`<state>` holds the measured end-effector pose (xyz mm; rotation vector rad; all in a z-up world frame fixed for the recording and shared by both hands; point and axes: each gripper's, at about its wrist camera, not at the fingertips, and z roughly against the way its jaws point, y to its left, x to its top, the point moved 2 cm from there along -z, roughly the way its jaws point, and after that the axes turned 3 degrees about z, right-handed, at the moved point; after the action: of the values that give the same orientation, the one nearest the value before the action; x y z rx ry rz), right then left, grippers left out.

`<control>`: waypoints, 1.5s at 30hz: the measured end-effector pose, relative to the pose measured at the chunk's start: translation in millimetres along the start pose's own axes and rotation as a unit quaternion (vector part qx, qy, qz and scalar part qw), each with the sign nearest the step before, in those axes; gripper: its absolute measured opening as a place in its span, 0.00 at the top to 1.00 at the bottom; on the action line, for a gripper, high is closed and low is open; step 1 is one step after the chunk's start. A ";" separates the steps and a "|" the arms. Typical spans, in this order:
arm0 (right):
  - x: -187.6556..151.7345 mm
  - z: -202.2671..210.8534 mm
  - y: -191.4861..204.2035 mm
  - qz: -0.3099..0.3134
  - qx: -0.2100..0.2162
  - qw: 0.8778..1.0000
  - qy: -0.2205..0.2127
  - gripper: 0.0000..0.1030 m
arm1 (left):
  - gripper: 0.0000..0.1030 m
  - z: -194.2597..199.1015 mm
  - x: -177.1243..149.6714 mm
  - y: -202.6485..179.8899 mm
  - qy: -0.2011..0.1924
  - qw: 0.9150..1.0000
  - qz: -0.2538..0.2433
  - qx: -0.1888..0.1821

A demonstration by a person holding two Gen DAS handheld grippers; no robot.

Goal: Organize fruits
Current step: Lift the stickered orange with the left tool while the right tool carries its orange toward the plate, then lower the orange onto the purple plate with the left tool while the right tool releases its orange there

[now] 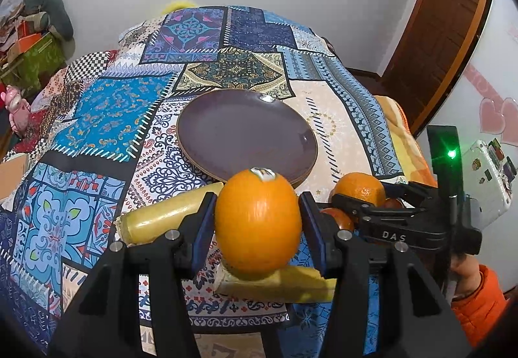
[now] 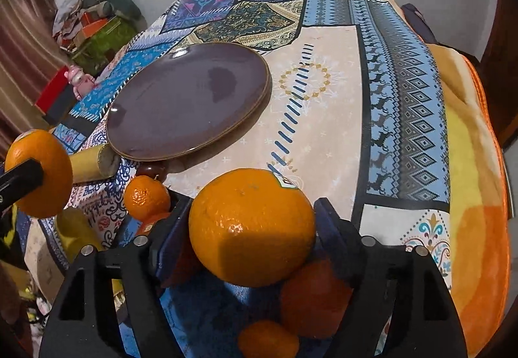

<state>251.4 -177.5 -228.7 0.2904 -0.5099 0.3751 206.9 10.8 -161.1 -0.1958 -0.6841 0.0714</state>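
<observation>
My left gripper is shut on a big stickered orange, which it holds above the patterned tablecloth just in front of the bare purple plate. The right wrist view shows that orange at the far left. My right gripper is open around a second big orange, which rests on a pile of fruit. A slim gap shows at its right finger. In that pile are a mandarin, a reddish-orange fruit and a small mandarin. The plate lies beyond them.
Two yellow cylinder-shaped pieces lie on the cloth under and left of the held orange. An orange blanket hangs over the table's right edge. A hand in an orange sleeve holds the right gripper. Boxes and a pink toy sit off the left side.
</observation>
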 end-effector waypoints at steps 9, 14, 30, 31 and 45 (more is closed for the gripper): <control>0.5 5.1 1.3 -0.001 -0.004 1.000 -0.005 0.35 | 0.51 2.0 2.4 0.0 -0.009 1.000 -0.005 0.005; 7.9 14.2 1.4 -0.001 0.004 1.000 -0.017 0.35 | 0.51 6.2 9.3 1.3 -0.020 1.000 -0.010 0.007; 68.1 38.5 21.1 0.021 0.008 0.996 -0.086 0.35 | 0.51 8.0 55.7 14.1 -0.053 0.998 -0.017 0.021; 71.2 36.8 22.5 0.023 0.008 0.996 -0.088 0.35 | 0.51 7.2 59.0 14.6 -0.055 0.998 -0.018 0.022; 103.3 -8.8 41.1 0.057 0.006 0.996 -0.063 0.35 | 0.51 -42.4 93.4 35.0 -0.035 0.999 -0.016 0.036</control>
<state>321.3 -109.4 -174.9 0.2990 -0.6505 0.4722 305.9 50.5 -142.3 -0.1145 -0.7534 0.0725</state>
